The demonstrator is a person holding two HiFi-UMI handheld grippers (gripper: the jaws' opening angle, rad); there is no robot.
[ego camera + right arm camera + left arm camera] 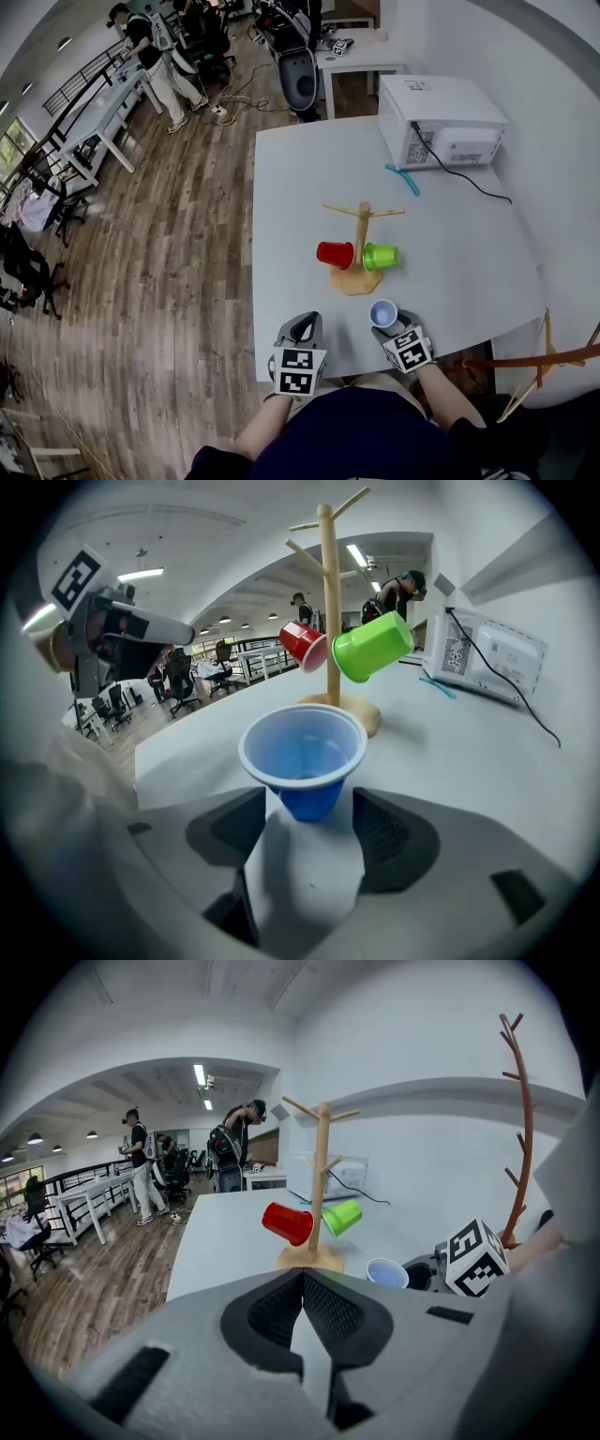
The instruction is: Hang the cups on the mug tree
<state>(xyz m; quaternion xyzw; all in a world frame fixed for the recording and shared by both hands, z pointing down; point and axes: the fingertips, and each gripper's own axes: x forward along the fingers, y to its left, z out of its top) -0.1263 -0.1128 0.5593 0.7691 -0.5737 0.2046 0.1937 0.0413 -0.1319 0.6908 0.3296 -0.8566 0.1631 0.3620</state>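
Note:
A wooden mug tree stands mid-table with a red cup hanging on its left and a green cup on its right. A blue cup stands upright on the white table near the front edge. In the right gripper view the blue cup sits just ahead of my right gripper, whose jaws stand wide open, with the pads clear of the cup. My left gripper is shut with nothing in it and hovers at the front edge, left of the blue cup.
A white appliance with a black cable sits at the back right, a teal strip in front of it. A thin brown rack rises at the right. People stand by desks far off on the wooden floor.

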